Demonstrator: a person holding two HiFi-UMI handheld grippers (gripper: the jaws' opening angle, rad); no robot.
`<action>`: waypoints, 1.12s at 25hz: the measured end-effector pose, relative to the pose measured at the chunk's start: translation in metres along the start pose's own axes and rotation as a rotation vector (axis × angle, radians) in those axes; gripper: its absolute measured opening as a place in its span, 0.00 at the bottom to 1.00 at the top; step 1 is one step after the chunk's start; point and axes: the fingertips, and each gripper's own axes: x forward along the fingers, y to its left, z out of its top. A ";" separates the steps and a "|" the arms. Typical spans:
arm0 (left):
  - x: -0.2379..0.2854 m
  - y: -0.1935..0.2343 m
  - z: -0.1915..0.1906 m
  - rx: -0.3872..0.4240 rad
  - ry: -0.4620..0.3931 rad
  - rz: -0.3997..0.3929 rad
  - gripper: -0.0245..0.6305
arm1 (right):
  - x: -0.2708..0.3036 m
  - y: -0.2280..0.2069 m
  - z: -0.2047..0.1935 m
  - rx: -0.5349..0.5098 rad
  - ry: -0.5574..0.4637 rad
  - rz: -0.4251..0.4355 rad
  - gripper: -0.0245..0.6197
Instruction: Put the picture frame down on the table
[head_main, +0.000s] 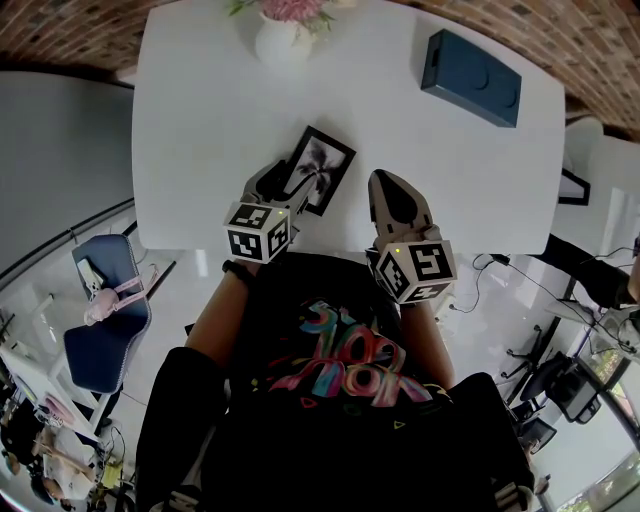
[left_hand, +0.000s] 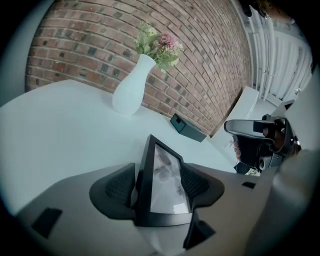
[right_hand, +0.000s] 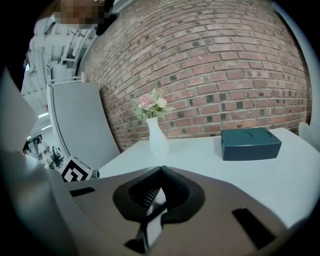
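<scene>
A black picture frame (head_main: 318, 168) with a grey photo is held over the white table (head_main: 200, 130) near its front edge. My left gripper (head_main: 290, 188) is shut on the frame's near end. In the left gripper view the frame (left_hand: 165, 170) stands on edge between the ribbed pads (left_hand: 119, 187), and the left gripper (left_hand: 159, 187) clamps both faces. Whether the frame touches the table I cannot tell. My right gripper (head_main: 386, 180) hovers just right of the frame, apart from it. In its own view the right gripper (right_hand: 160, 172) is shut with nothing in it.
A white vase (head_main: 283, 40) with pink flowers stands at the table's far edge. A dark blue box (head_main: 472, 76) lies at the far right. A brick wall (right_hand: 225, 65) runs behind the table. A blue chair (head_main: 105, 320) sits on the floor at the left.
</scene>
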 end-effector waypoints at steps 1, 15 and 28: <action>-0.001 0.002 0.000 0.004 0.000 0.010 0.45 | 0.000 0.000 0.000 0.000 0.000 0.000 0.07; -0.012 0.006 0.014 0.040 -0.040 0.063 0.46 | -0.003 0.005 0.006 -0.008 -0.015 0.003 0.07; -0.050 -0.026 0.102 0.143 -0.261 0.056 0.46 | -0.016 0.014 0.046 -0.058 -0.103 0.005 0.07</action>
